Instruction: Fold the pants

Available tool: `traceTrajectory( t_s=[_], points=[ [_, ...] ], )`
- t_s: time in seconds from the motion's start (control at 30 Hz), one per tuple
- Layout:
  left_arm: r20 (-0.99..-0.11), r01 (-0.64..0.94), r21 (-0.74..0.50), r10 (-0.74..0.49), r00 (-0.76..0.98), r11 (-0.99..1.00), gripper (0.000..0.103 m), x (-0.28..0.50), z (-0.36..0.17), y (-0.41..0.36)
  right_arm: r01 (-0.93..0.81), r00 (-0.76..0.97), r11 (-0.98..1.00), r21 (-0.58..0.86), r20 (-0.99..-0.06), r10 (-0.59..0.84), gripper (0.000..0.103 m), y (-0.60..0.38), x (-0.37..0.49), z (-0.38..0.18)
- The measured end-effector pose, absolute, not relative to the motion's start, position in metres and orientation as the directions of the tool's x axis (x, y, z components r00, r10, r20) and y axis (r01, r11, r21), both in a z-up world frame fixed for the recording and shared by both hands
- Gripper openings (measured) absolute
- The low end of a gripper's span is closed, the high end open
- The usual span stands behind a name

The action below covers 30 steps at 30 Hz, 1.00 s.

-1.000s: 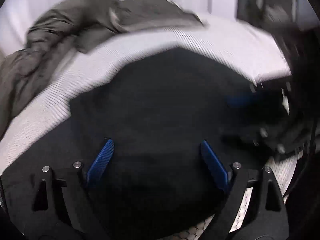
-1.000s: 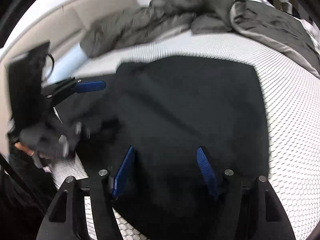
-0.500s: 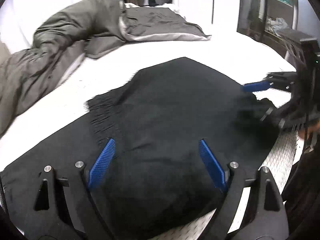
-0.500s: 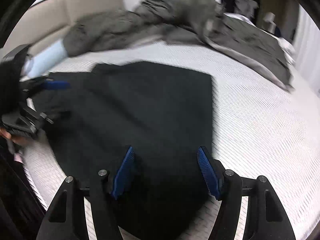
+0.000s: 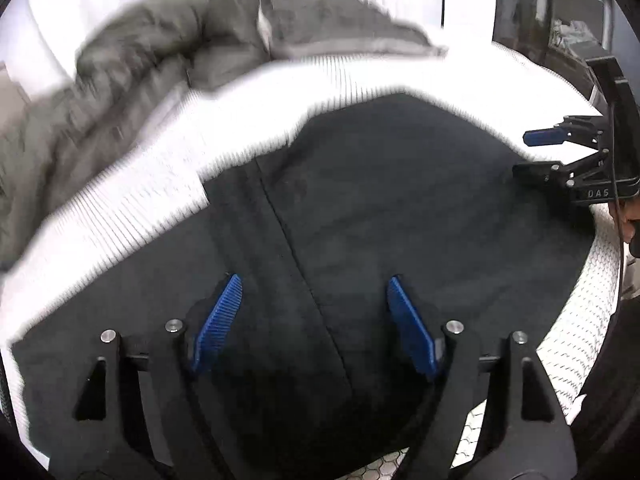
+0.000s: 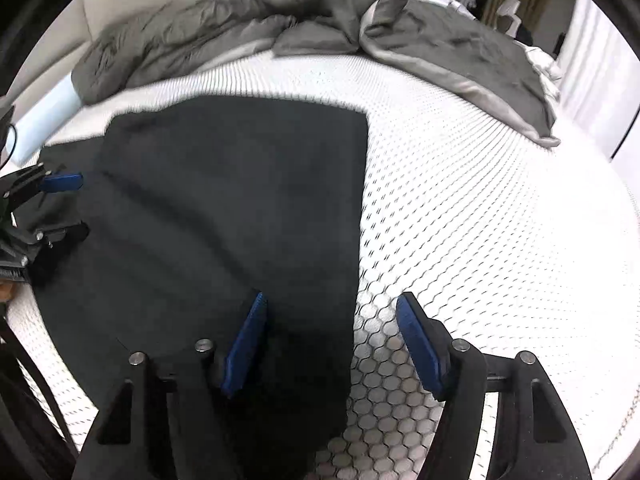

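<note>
1. White honeycomb-textured bedding (image 6: 500,208) fills the scene, with the black pants (image 6: 224,208) spread flat on it and a rumpled grey duvet (image 6: 248,28) bunched behind them, beyond the pants' far edge.
2. Compared with half a second ago, the left wrist view has blurred and swung, and the pants (image 5: 380,208) now show a long seam running down toward the camera; the duvet (image 5: 132,80) sits to the far left of the pants.
3. In the right wrist view the pants' right edge has shifted left, so it now runs between the fingers where earlier both blue pads lay over black cloth.
4. At the left side of the pants, the left gripper (image 5: 314,328) hovers low over the cloth, both blue pads spread wide apart with nothing between them but fabric below.
5. At the right side of the pants, the right gripper (image 6: 332,340) points along their edge, its jaws parted and empty: the left pad is over black cloth, the right pad over bare bedding.
6. Each gripper shows in the other's view, the left gripper (image 6: 64,204) at the pants' left border and the right gripper (image 5: 536,152) at their far right corner, both seen with fingers apart.
</note>
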State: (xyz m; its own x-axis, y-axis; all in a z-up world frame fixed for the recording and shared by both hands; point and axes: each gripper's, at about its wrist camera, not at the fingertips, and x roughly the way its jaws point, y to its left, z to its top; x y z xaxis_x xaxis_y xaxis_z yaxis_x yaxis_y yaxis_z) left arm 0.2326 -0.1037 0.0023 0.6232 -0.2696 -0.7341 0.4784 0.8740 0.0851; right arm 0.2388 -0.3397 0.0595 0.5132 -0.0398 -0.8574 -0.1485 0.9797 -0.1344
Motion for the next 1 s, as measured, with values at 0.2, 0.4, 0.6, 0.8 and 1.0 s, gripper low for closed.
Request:
traceTrajectory(
  t_s=[0.2,0.4,0.6,0.8,1.0],
  points=[
    [-0.736,0.472,0.019,-0.307,0.603,0.882,0.074,0.274,0.016,-0.126,-0.264,0.572,0.964,0.016,-0.802,0.170,0.069,-0.290,0.254,0.089],
    [-0.810,0.487,0.065,-0.239,0.536,0.871,0.049,0.309,-0.025,-0.139,-0.303,0.433,0.951,-0.064,-0.898,0.077,0.068,-0.251,0.299,0.029],
    [-0.798,0.464,0.021,-0.265,0.541,0.886,0.049,0.308,-0.024,-0.117,-0.164,0.470,0.955,-0.247,-0.871,-0.145,0.073,-0.299,0.285,0.041],
    [-0.776,0.441,0.010,-0.271,0.569,0.897,0.050,0.277,0.010,-0.114,-0.109,0.490,0.984,-0.138,-0.869,-0.067,0.074,-0.322,0.279,0.061],
    [-0.774,0.428,0.104,-0.197,0.602,0.898,0.057,0.305,0.014,-0.142,-0.181,0.570,0.983,0.001,-0.815,0.106,0.080,-0.287,0.275,0.098]
  ],
)
